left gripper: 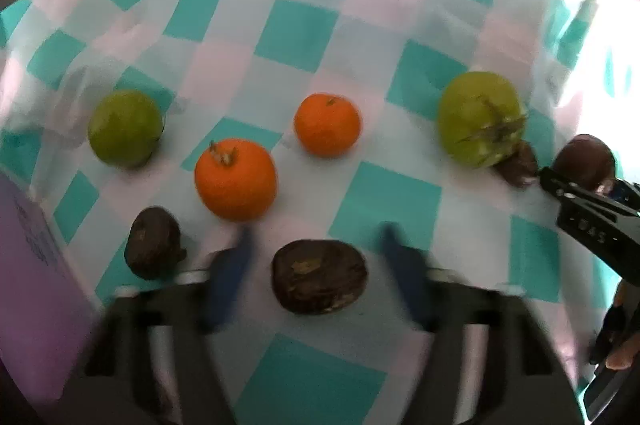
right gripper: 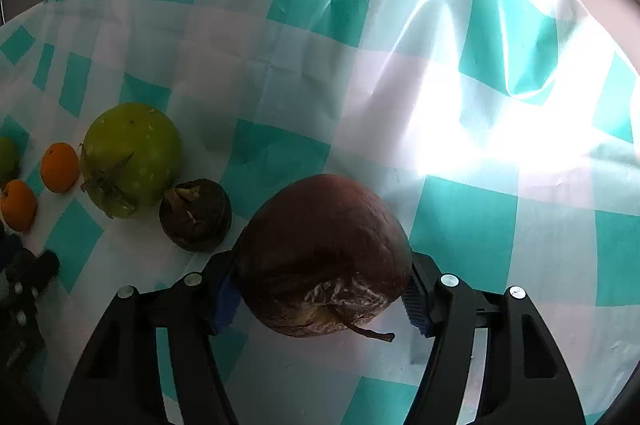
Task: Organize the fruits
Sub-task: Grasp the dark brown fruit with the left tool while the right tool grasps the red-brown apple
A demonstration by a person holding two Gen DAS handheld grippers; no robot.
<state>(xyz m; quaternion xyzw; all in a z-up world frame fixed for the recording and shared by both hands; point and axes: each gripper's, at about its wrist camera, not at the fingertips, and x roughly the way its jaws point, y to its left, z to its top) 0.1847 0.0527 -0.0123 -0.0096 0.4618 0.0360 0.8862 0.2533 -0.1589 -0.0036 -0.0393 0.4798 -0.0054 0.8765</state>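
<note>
A flat dark brown fruit (left gripper: 320, 277) lies on the checked cloth between the blue pads of my left gripper (left gripper: 316, 231). The blurred pads stand a little off each side of it, so the gripper is open. My right gripper (right gripper: 325, 277) is shut on a large dark brown fruit (right gripper: 320, 225), with a pad against each flank. Laid out on the cloth are two oranges (left gripper: 236, 179) (left gripper: 327, 125), two green fruits (left gripper: 125, 127) (left gripper: 480, 119) and two more dark fruits (left gripper: 154, 243) (left gripper: 518, 163).
The teal-and-white cloth (right gripper: 460, 105) stretches bare to the right of the held fruit. A pale purple box (left gripper: 28, 265) stands at the left edge in the left wrist view. A hand (left gripper: 624, 357) shows at the far right there.
</note>
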